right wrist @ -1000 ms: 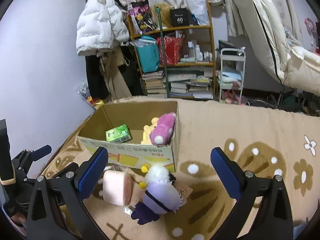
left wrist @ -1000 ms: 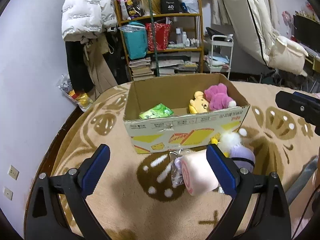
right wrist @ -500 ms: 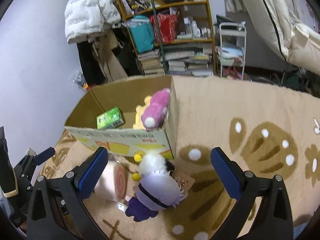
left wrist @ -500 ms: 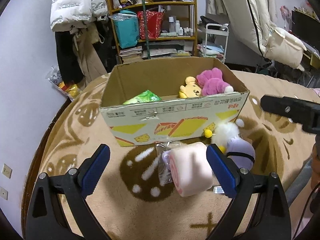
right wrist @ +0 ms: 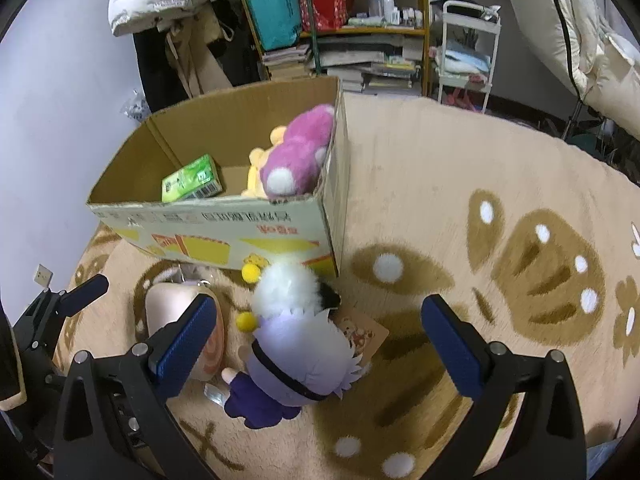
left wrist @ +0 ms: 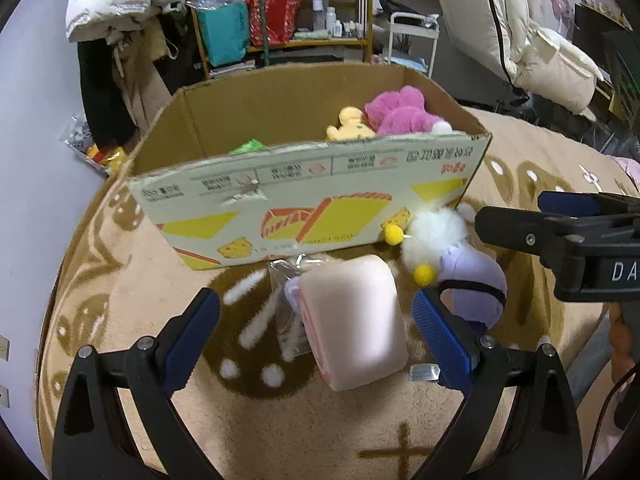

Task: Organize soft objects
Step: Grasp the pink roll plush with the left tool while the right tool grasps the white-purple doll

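Both grippers were wide open, left gripper [left wrist: 316, 334] straddling the pink roll plush [left wrist: 354, 322], right gripper [right wrist: 326, 334] around the purple doll [right wrist: 296, 356].

Both views are lit evenly by soft, cool indoor light from above, bright enough to read colours clearly. Shadows are faint and diffuse; a soft one lies on the rug [right wrist: 440, 200] under the purple plush doll [right wrist: 296, 360]. Heavy fisheye bending curves the shelf [left wrist: 280, 4] and walls, and black vignette fills every corner. In the left wrist view the pink roll cushion [left wrist: 352, 324] near lower centre looks washed out and blurred, with a pale glare on its top.
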`<state>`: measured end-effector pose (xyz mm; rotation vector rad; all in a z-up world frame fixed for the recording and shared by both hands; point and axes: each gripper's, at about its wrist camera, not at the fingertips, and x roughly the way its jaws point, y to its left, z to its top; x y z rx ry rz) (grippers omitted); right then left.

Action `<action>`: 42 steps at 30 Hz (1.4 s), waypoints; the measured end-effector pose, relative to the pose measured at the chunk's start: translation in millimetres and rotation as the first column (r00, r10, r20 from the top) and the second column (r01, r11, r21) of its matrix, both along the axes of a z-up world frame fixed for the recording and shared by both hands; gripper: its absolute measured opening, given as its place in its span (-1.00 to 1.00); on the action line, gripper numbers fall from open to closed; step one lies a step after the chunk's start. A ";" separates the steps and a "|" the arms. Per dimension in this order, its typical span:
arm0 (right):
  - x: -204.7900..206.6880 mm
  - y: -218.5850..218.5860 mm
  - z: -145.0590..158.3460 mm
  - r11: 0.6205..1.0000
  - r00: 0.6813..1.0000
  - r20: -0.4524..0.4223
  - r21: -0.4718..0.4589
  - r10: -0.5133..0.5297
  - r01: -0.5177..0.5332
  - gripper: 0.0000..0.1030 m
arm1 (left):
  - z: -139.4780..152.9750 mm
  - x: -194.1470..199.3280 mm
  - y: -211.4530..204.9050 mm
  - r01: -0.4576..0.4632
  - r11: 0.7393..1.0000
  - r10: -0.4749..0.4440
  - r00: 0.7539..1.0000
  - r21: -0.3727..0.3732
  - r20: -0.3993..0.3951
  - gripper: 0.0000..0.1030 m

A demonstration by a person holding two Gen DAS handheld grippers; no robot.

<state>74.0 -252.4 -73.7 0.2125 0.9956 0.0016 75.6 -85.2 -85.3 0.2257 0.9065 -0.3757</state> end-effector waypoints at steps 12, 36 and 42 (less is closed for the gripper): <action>9.1 -2.7 -34.0 0.997 0.987 -0.158 0.075 -0.003 0.015 1.00 | -21.5 3.5 -13.0 0.042 0.999 -0.040 0.996 0.024 -0.080 0.87; 0.1 15.0 -45.2 0.993 0.973 -0.226 0.111 0.057 -0.032 0.41 | -33.2 1.9 -7.3 0.049 0.999 -0.048 0.983 0.004 -0.177 -0.09; -3.1 14.4 -35.0 0.996 0.984 -0.176 0.082 0.037 -0.023 0.41 | -25.4 -4.1 0.3 0.017 0.999 -0.013 0.989 0.029 -0.149 -0.12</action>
